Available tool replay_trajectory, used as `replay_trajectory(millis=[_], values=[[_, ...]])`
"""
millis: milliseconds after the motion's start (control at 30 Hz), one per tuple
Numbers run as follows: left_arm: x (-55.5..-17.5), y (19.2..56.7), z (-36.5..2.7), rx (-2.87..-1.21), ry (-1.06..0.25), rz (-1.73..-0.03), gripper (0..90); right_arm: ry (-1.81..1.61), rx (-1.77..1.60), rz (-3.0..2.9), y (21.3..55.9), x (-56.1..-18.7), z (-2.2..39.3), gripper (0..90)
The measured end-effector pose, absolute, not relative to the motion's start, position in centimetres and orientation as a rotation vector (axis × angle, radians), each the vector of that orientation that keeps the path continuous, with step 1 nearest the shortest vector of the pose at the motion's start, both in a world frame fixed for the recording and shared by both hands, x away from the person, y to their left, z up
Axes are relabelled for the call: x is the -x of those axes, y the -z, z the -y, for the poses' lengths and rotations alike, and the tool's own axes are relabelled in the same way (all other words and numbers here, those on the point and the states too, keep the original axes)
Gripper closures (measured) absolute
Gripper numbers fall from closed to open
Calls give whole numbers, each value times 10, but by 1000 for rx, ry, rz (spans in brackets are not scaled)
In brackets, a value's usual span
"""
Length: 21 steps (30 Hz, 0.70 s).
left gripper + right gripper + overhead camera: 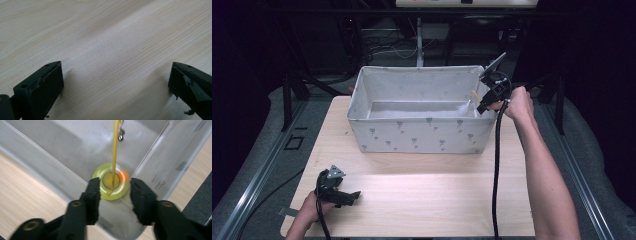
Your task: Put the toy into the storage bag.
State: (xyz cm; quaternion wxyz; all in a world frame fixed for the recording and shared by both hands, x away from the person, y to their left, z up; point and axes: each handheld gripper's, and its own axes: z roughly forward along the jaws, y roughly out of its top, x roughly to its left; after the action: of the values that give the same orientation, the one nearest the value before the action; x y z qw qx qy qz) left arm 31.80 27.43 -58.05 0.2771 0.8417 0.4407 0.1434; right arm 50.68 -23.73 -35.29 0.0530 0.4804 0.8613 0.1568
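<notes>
A round yellow-green toy (119, 193) with a yellow centre and an orange spot hangs blurred just inside the right corner of the grey fabric bin (419, 135). A yellow cord (115, 145) runs up from it past a small metal clasp (121, 133). My right gripper (115, 181) is over that corner (482, 107), open, with the toy between its fingertips; I see no pad pressing on it. My left gripper (347, 197) rests on the wooden table (422, 200) at the front left. It is open (116, 64) with bare wood between its jaws.
The bin stands at the back of the table, patterned outside and pale inside (172, 157). The right gripper's black cable (496, 170) hangs down across the table's right side. Dark floor, metal rails and stands surround the table.
</notes>
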Motion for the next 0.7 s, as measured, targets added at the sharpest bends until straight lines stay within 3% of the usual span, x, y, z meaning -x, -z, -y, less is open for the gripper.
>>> replay_trajectory(millis=[267, 367, 700], values=[[-318, 581, -274, -2260, -385, -1184, 0, -591, -1392, -2562, 316, -487, 232, 263], [-318, 580, -274, -2261, -385, -1184, 0, -618, -1359, -2572, 309, -477, 225, 193], [-318, 581, -274, -2254, -396, -1184, 0, -614, -1201, -2642, 306, -437, 198, 109]])
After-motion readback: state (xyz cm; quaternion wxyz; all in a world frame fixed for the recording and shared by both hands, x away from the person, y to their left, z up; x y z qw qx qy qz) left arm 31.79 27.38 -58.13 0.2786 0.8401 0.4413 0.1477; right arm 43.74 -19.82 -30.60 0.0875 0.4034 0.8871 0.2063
